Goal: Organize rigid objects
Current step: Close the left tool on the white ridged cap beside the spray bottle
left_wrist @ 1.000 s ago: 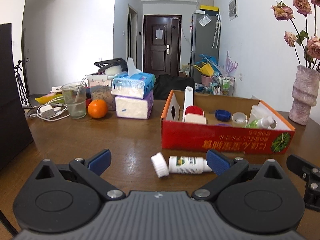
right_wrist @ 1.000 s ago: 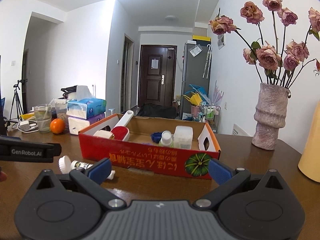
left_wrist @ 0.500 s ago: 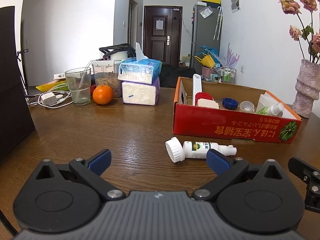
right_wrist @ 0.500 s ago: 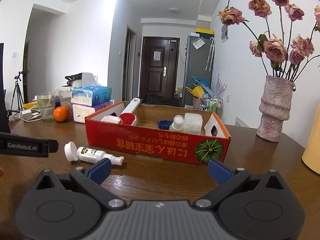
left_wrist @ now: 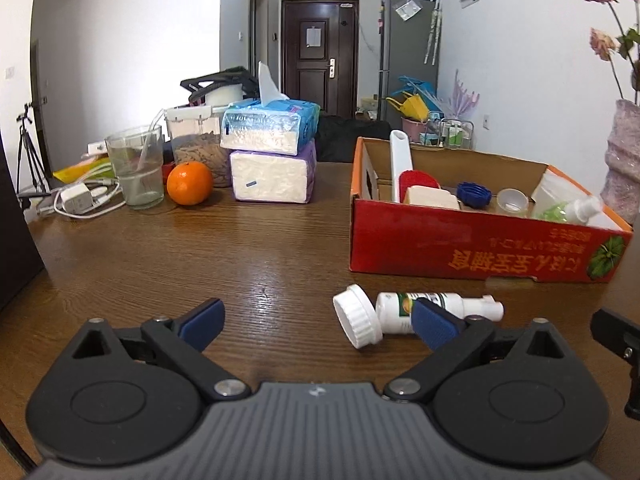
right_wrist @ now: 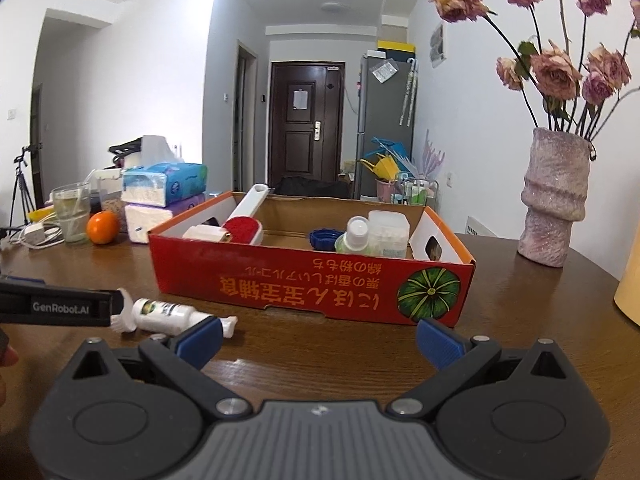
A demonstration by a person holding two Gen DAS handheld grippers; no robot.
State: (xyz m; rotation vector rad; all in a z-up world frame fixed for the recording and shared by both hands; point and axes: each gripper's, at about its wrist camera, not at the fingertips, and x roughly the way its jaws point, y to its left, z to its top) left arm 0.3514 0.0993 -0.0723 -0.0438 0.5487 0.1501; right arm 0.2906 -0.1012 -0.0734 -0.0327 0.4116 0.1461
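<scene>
Two blue pads of my left hand-held gripper (left_wrist: 318, 322) are standing wide, having just narrowed slightly, grasping nothing; the white bottle (left_wrist: 416, 312) is lying on the surface (left_wrist: 240, 256) before the red box (left_wrist: 480, 248). From the right wrist, my right hand-held gripper (right_wrist: 318, 334) is gaping, empty, the bottle (right_wrist: 164, 314) lying left of it

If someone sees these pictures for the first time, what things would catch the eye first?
Probably the red cardboard box of small items, sitting mid-table. In front of it, a small white plastic bottle lies on its side on the brown wooden table. A pink textured vase of dried roses stands at the right.
</scene>
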